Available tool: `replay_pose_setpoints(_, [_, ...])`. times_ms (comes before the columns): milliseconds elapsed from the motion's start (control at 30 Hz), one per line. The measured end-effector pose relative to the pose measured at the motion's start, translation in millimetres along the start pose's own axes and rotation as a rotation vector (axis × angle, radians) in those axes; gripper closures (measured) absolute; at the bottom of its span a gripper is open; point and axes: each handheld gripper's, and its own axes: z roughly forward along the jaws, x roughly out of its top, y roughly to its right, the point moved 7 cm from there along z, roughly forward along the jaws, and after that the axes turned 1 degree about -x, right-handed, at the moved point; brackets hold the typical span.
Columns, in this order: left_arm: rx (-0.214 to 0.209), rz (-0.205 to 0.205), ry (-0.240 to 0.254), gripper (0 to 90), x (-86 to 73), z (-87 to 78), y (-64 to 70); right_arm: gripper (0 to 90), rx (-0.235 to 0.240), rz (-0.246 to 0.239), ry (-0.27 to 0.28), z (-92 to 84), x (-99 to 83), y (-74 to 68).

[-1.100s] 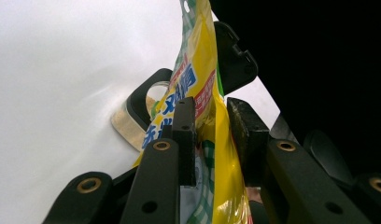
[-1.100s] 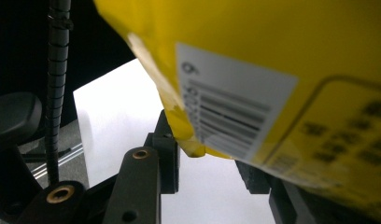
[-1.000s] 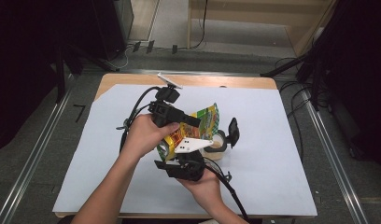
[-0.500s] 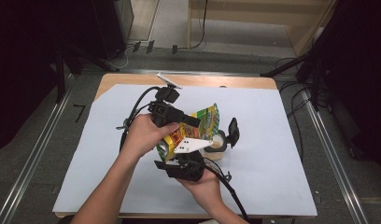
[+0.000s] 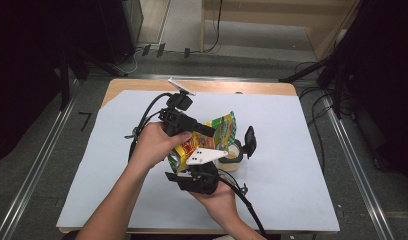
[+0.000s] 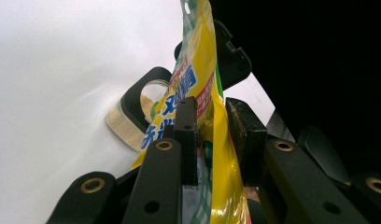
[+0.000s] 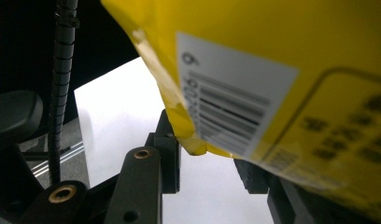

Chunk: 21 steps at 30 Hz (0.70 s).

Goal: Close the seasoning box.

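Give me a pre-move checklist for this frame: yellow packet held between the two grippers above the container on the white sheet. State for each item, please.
1. Left gripper has the yellow packet between its jaws: ok. The packet passes between the pads with a small gap on the right-hand side, so how firmly it is clamped: cannot tell.
2. Right gripper holds the packet's lower corner: cannot tell; the corner sits between the jaws, contact unclear.
3. Packet over the round container: ok, it hangs just left of and above it.
4. Container lid flipped open: ok.
5. Packet torn open: cannot tell.
6. White sheet free of spills: ok.
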Motion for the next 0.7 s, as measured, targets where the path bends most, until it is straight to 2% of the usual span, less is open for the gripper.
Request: replay_pose_setpoints(700, [0.004, -0.001, -0.001, 75.5, 0.0, 0.9, 0.0, 66.8, 0.003, 0.008, -0.001, -0.2, -0.1, -0.1])
